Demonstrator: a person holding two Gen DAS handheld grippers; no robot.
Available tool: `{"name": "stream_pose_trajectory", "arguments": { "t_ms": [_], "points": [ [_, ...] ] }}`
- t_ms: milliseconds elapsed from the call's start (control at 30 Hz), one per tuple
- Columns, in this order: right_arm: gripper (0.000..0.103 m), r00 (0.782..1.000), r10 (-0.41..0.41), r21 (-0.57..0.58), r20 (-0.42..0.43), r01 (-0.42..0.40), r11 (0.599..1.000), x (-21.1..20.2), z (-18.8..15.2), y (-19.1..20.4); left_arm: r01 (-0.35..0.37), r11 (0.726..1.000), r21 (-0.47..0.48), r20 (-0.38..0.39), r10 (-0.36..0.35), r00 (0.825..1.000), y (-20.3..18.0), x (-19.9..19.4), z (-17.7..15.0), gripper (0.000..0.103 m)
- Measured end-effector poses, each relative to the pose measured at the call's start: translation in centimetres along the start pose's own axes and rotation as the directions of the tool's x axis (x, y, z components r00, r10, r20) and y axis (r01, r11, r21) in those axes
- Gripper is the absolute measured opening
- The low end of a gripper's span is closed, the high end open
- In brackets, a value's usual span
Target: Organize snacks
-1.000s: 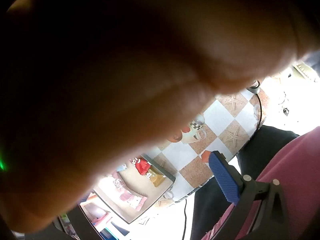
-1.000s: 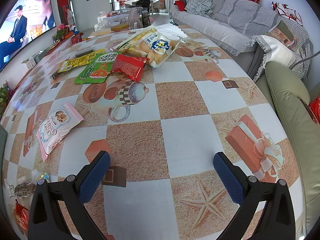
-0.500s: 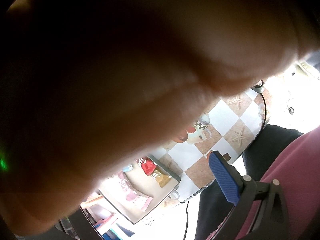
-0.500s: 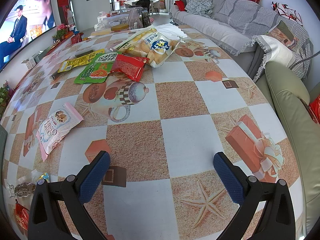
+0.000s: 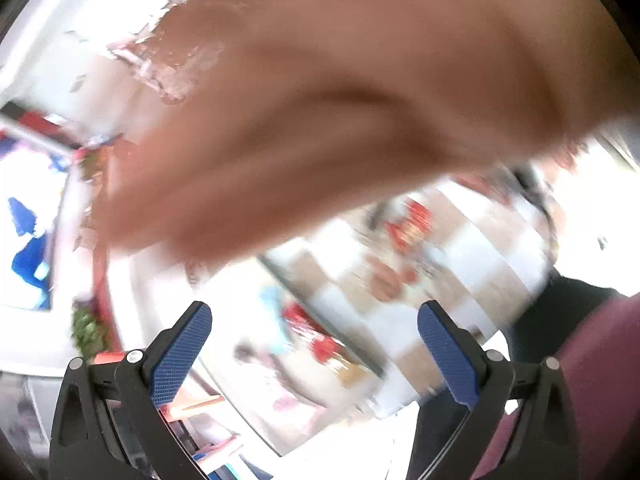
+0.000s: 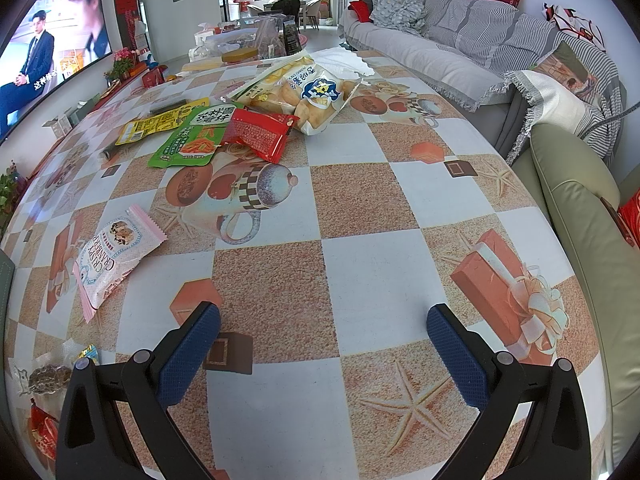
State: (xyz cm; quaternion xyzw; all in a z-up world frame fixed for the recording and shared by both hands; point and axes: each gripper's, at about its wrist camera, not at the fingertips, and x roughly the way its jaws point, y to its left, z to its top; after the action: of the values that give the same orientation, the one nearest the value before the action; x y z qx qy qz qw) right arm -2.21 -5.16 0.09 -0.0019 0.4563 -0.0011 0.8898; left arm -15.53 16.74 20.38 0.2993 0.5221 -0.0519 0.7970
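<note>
Left wrist view: a hand (image 5: 340, 112) sits right at the lens and blocks most of the frame; everything behind it is motion-blurred. Checkered table (image 6: 360, 208) carries the snacks: pink cracker pack (image 6: 114, 254) near-left, green pouch (image 6: 192, 138), red pack (image 6: 258, 133) overlapping it, yellow pouch (image 6: 160, 122) behind, big potato-snack bag (image 6: 308, 90) further back. Sofa (image 6: 460, 36) along the right, TV (image 6: 48, 48) far left. Right gripper (image 6: 323, 340) jaws wide apart above bare table, holding nothing. Left gripper (image 5: 314, 344) jaws also wide apart, empty.
</note>
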Motion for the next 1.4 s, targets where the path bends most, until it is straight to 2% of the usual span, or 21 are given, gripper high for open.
{"name": "stream_pose_trajectory", "arguments": {
  "t_ms": [67, 100, 200, 300, 400, 467, 700, 833, 900, 967, 1000, 1100, 1200, 1300, 1400],
  "points": [
    [0.103, 1.000, 0.000, 0.000, 0.000, 0.000, 1.000, 0.0, -0.1, -0.1, -0.020, 0.988, -0.155, 0.013, 0.023, 1.000, 3.4, 0.0, 0.6, 0.103],
    [0.103, 1.000, 0.000, 0.000, 0.000, 0.000, 1.000, 0.0, 0.0, 0.0, -0.019, 0.968, -0.251, 0.010, 0.022, 1.000, 5.5, 0.1, 0.8, 0.103],
    [0.103, 1.000, 0.000, 0.000, 0.000, 0.000, 1.000, 0.0, 0.0, 0.0, -0.004, 0.903, -0.430, 0.010, 0.009, 1.000, 9.3, 0.3, -0.5, 0.103],
    [0.103, 1.000, 0.000, 0.000, 0.000, 0.000, 1.000, 0.1, -0.1, -0.1, 0.010, 0.870, -0.494, -0.003, -0.013, 1.000, 9.4, 0.5, -1.4, 0.103],
    [0.103, 1.000, 0.000, 0.000, 0.000, 0.000, 1.000, 0.1, -0.1, -0.1, 0.054, 0.867, -0.496, -0.034, -0.081, 0.996, 9.8, 2.2, -1.8, 0.103],
    [0.103, 1.000, 0.000, 0.000, 0.000, 0.000, 1.000, 0.1, -0.1, -0.1, 0.069, 0.871, -0.486, -0.067, -0.116, 0.991, 8.6, 2.8, -1.2, 0.103],
    [0.103, 1.000, 0.000, 0.000, 0.000, 0.000, 1.000, 0.1, 0.0, 0.0, 0.167, 0.886, -0.433, -0.167, -0.261, 0.951, 4.1, 8.4, -1.2, 0.103],
    [0.103, 1.000, 0.000, 0.001, 0.000, 0.000, 1.000, 0.0, 0.0, 0.0, 0.177, 0.915, -0.361, -0.189, -0.258, 0.947, 1.7, 11.4, 0.4, 0.103],
    [0.103, 1.000, -0.001, 0.001, 0.000, 0.001, 1.000, 0.0, 0.0, -0.1, 0.184, 0.928, -0.324, -0.174, -0.250, 0.952, 1.0, 12.8, 2.0, 0.103],
    [0.103, 1.000, -0.001, 0.001, 0.000, 0.001, 1.000, 0.0, 0.0, -0.1, 0.222, 0.937, -0.269, -0.147, -0.268, 0.952, 0.1, 13.9, 3.6, 0.103],
    [0.103, 1.000, -0.001, 0.001, 0.000, 0.001, 1.000, 0.0, 0.0, 0.0, 0.253, 0.942, -0.220, -0.146, -0.289, 0.946, -0.6, 14.7, 4.4, 0.103],
    [0.103, 1.000, -0.001, 0.001, 0.000, 0.001, 1.000, 0.0, 0.1, 0.1, 0.283, 0.956, -0.082, -0.163, -0.293, 0.942, -3.0, 16.9, 5.7, 0.103],
    [0.103, 1.000, -0.002, 0.003, 0.000, 0.002, 1.000, 0.0, 0.2, 0.2, 0.314, 0.949, -0.027, -0.206, -0.312, 0.928, -4.6, 19.2, 6.2, 0.103],
    [0.103, 1.000, -0.001, 0.001, 0.000, 0.001, 1.000, 0.1, -0.3, -0.3, 0.304, 0.951, -0.057, -0.242, -0.309, 0.920, -5.0, 21.1, 6.3, 0.103],
    [0.103, 1.000, -0.002, 0.003, -0.001, 0.002, 1.000, 0.1, -0.2, -0.3, 0.273, 0.941, -0.201, -0.260, -0.320, 0.911, -3.7, 22.7, 5.9, 0.103]
  ]
}}
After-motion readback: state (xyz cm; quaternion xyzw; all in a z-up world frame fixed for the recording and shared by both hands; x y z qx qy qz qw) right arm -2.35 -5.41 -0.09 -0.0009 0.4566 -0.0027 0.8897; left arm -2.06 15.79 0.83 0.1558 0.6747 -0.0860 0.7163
